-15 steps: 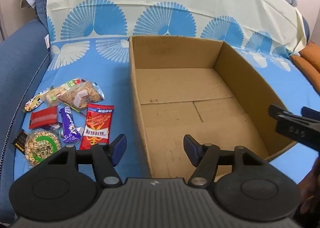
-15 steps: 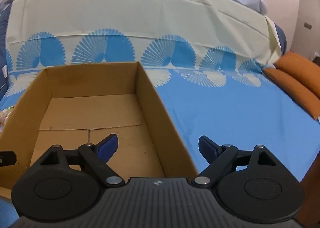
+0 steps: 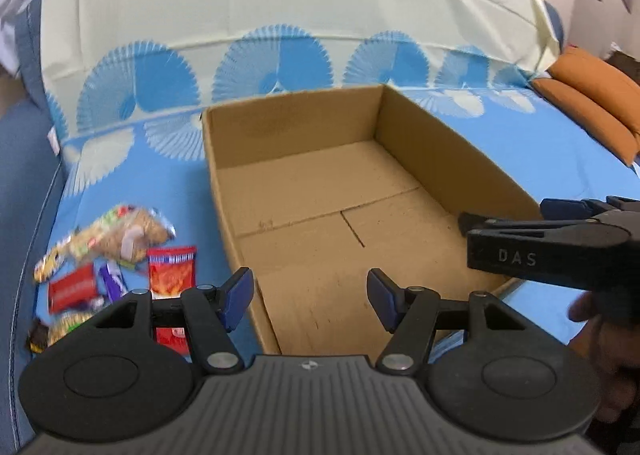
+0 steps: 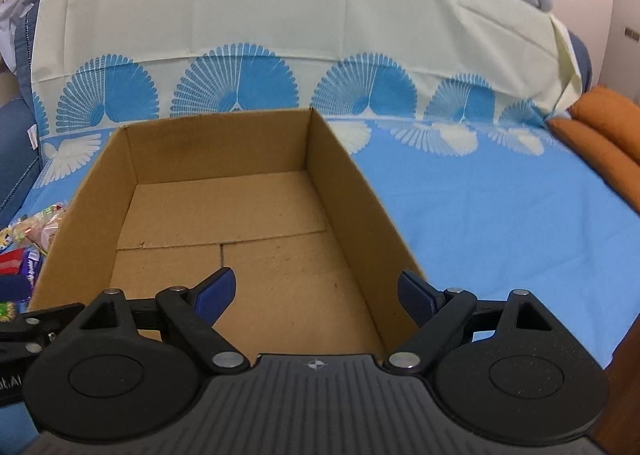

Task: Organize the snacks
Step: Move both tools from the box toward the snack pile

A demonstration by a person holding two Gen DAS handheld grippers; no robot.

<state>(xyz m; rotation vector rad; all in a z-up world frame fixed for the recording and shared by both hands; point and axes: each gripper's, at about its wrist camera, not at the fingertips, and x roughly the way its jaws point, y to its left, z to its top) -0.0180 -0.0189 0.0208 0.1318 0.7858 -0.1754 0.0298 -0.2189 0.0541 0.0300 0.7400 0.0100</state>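
Note:
An open, empty cardboard box (image 3: 224,191) sits on a blue patterned sheet; it also shows in the right wrist view (image 4: 352,191). Several snack packets lie left of it: a red chip packet (image 3: 173,273), a clear bag of crackers (image 3: 128,233), a red flat packet (image 3: 72,288) and a purple bar (image 3: 111,284). My left gripper (image 3: 310,299) is open and empty over the box's near left corner. My right gripper (image 4: 318,295) is open and empty over the box's near right wall; it shows from the side in the left wrist view (image 3: 520,231).
Orange cushions (image 3: 592,103) lie at the far right, also in the right wrist view (image 4: 604,135). A cream and blue fan-print sheet (image 4: 280,27) covers the sofa back. A blue sofa arm (image 3: 20,191) borders the left.
The left gripper has tilted up and turned right, so the snacks sit lower left. The right gripper has shifted left, centring on the box, and reaches further into the left view.

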